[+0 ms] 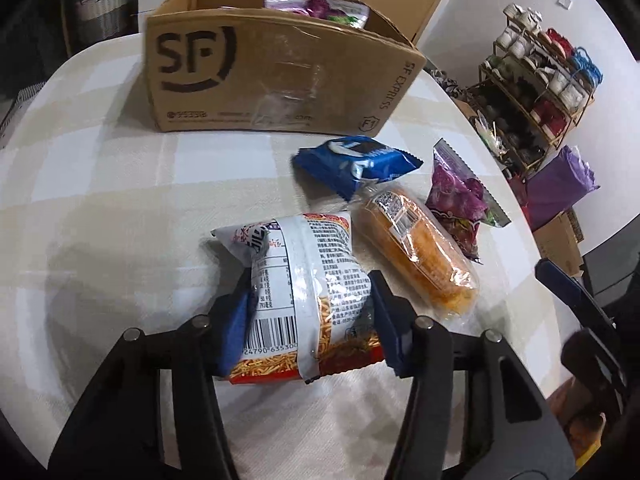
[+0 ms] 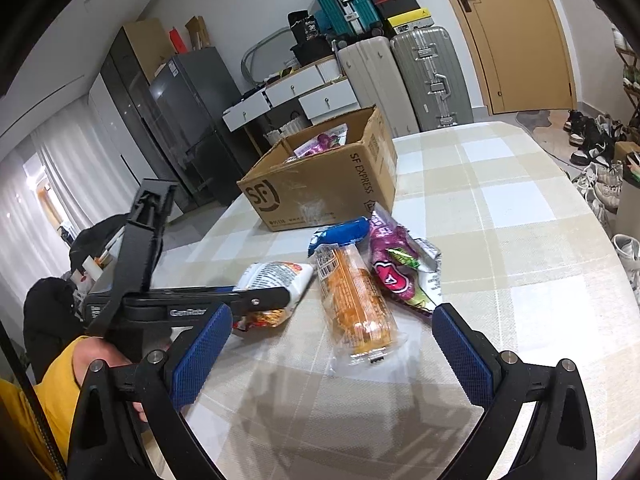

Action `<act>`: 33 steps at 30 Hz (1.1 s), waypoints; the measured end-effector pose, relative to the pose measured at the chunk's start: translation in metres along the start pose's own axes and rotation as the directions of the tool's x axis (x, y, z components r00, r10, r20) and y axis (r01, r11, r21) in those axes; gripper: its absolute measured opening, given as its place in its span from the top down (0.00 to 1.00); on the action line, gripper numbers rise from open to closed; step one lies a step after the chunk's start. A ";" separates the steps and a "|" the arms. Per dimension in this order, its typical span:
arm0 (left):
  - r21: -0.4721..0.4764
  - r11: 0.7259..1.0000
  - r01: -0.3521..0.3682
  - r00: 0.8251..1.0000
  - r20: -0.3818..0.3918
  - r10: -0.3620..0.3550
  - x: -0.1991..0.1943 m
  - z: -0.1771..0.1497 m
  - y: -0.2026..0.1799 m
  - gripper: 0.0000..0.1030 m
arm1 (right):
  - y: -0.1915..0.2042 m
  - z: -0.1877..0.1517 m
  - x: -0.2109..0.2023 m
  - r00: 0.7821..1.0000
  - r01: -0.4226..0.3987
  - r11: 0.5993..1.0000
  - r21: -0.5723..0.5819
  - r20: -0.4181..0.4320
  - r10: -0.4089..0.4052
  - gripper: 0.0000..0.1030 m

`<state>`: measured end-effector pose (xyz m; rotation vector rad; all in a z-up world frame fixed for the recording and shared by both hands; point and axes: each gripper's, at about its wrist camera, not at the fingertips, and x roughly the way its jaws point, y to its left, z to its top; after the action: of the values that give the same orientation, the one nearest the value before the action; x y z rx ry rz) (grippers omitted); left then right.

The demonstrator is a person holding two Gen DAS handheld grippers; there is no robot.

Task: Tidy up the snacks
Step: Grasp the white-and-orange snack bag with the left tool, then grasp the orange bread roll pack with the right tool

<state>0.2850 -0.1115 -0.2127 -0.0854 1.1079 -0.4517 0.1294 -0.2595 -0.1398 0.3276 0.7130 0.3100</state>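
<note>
Four snack packs lie on the table: the left gripper clamps the noodle pack, beside one orange pack, one blue, one purple (another purple pack sits in the box). The right gripper hovers spread.

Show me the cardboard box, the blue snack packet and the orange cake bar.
cardboard box [image 1: 256, 80], left wrist view, on its printed front wall.
blue snack packet [image 1: 360, 162], left wrist view, on the packet's middle.
orange cake bar [image 2: 356, 304], right wrist view, on the wrapper's middle.
</note>
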 end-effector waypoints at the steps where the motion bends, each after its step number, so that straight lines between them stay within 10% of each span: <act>1: -0.003 1.000 0.003 1.000 0.009 -0.003 -0.003 0.000 0.003 0.50 | 0.002 0.001 0.002 1.000 0.002 1.000 -0.006 -0.005 -0.002 0.01; 14: -0.025 0.999 0.030 0.996 0.085 -0.027 -0.064 -0.050 0.033 0.50 | 0.015 0.021 0.075 0.977 -0.008 0.997 -0.076 -0.214 -0.009 0.04; 27: -0.091 0.996 0.010 0.992 0.124 0.002 -0.099 -0.098 0.079 0.50 | 0.013 0.012 0.114 0.937 0.078 0.991 -0.109 -0.331 -0.110 0.60; 33: -0.081 0.996 0.023 0.989 0.146 -0.011 -0.112 -0.105 0.075 0.50 | 0.021 0.007 0.109 0.938 0.083 0.987 -0.136 -0.324 -0.123 0.64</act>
<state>0.1753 0.0166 -0.1873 -0.1976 0.9822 -0.4089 0.2088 -0.2001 -0.1900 0.1211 1.0357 0.3104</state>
